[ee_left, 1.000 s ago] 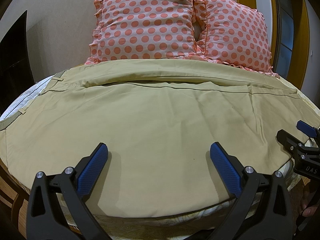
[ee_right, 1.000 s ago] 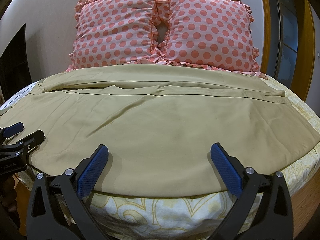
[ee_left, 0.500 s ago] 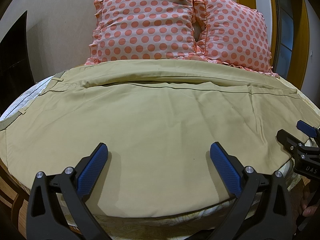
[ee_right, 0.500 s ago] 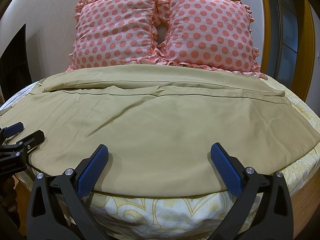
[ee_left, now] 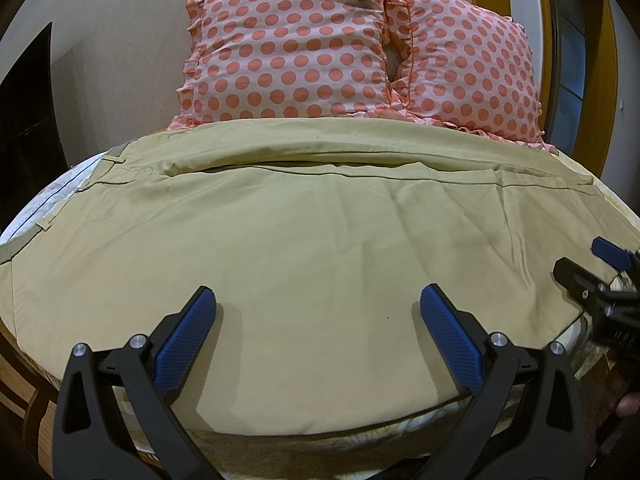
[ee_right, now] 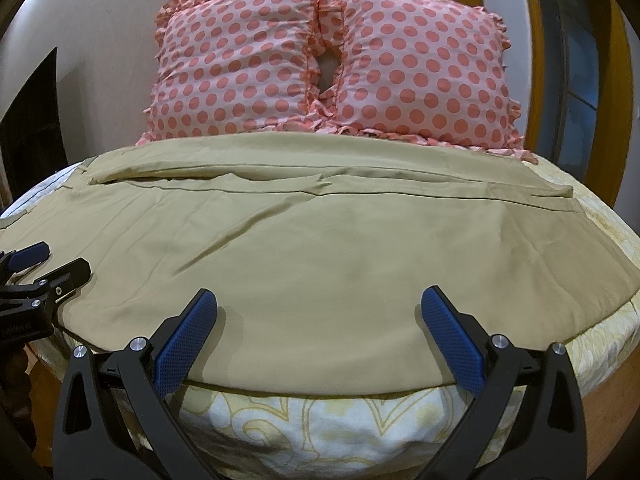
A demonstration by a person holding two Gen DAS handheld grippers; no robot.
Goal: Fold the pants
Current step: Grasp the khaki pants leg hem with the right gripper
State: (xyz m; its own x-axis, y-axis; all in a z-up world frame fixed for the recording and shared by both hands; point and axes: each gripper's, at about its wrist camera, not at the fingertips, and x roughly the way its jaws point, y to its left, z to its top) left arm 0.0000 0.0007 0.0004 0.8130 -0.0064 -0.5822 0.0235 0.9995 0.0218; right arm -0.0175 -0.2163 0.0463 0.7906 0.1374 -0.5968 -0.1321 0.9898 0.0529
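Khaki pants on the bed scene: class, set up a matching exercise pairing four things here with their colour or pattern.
Things:
1. pants
2. pillows
3. gripper pads
4. bedsheet

Descriptions:
A. blue, textured
B. white with yellow swirls
C. plain khaki
D. pink with coral dots

Pairs: 1-C, 2-D, 3-A, 4-B

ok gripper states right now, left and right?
Left gripper: open, holding nothing, over the pants.
Right gripper: open, holding nothing.
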